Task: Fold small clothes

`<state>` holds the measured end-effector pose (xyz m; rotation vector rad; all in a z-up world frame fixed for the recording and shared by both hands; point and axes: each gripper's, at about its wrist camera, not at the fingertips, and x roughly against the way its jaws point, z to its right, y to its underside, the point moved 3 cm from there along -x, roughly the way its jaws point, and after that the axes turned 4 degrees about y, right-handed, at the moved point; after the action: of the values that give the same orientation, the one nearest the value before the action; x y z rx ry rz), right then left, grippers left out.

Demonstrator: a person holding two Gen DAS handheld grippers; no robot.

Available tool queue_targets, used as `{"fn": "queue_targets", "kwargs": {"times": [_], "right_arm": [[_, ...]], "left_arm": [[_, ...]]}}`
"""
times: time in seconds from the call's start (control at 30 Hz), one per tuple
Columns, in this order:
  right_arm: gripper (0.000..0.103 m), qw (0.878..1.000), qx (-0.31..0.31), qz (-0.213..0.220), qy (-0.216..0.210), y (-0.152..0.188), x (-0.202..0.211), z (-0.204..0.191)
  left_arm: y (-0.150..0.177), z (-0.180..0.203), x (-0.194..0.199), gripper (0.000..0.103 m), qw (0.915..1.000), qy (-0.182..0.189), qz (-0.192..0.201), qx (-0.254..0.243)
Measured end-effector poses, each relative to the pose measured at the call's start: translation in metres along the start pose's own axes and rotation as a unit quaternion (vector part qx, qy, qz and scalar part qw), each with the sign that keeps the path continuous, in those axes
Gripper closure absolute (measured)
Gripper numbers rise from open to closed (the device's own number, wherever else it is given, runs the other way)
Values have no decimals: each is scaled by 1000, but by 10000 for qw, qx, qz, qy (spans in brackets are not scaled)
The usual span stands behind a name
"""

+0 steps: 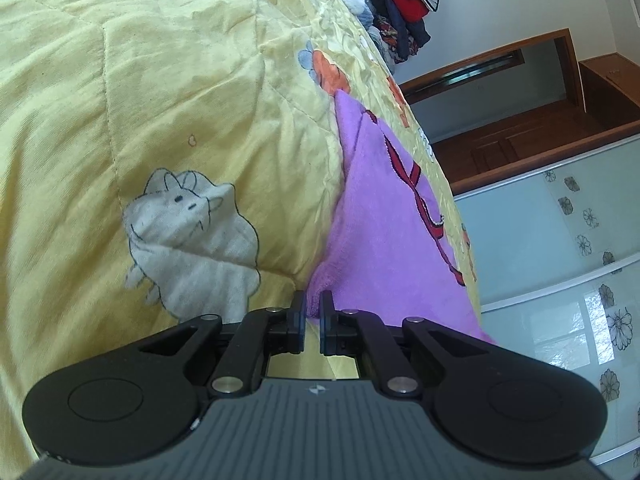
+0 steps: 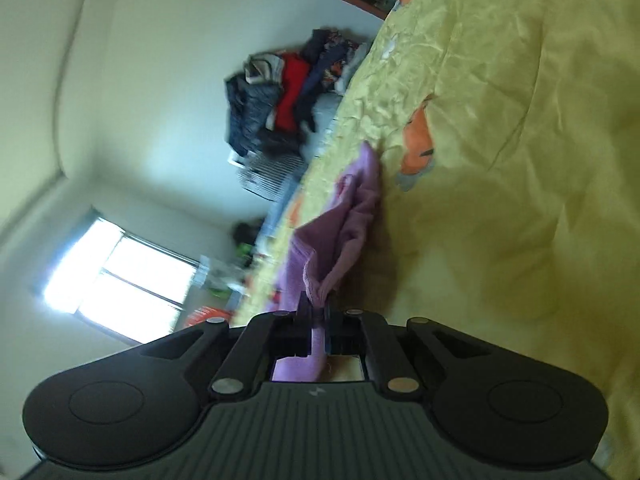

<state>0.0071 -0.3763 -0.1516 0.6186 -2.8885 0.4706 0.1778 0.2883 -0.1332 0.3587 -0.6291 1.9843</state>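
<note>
1. Purple garment (image 1: 384, 216) lies on the yellow quilt (image 1: 160, 100), a corner pinched in each claw.
2. Left gripper (image 1: 313, 304) is clamped on one purple edge.
3. Right gripper (image 2: 318, 312) is clamped on a bunched purple fold.
4. Farther back, a pile of clothes (image 2: 280, 104) sits at the quilt's far end.

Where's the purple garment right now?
The purple garment lies on the yellow quilt, pinched at its edges by the left claw and right claw.

Daylight from a glaring, overexposed window (image 2: 116, 276) left of the right gripper; right view motion-blurred, left sharper; both bend strongly at fisheye edges.
</note>
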Motion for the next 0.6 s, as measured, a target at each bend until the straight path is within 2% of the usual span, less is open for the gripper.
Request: {"fn": "queue_targets", "kwargs": {"times": [0.07,0.2,0.27,0.33,0.43,0.5,0.53,0.57,0.6], "right_arm": [[98,9994,-237,138,-192,1,10,2],[103,9994,-115,328,-5,2,33,6],[99,9978,56,315,574,-3,41,12],[97,9901,903,84,1070,-6,42,-4],[95,9645,2191,-390,1423,-3,12,-48],[93,9344,3116,-658,1598,6,-29,-77],[85,9224,3413,-665,1682,13,-47,-85],[72,9117,3621,-829,1753,18,-70,-90],[65,8998,3802,-979,1902,21,-91,-91]], "left_arm": [[4,3,5,99,10000,-42,-2,-57],[9,-1,16,100,9998,-191,-15,-99],[6,-9,24,101,9996,-262,69,-5],[0,-3,38,102,9984,-450,296,-177],[-8,32,43,96,9975,-100,539,-455],[-9,64,24,74,9948,-88,492,-888],[-8,77,9,71,9935,-128,446,-1036],[-5,88,-8,71,9917,-213,386,-1207],[-1,95,-25,71,9886,-398,346,-1411]]}}
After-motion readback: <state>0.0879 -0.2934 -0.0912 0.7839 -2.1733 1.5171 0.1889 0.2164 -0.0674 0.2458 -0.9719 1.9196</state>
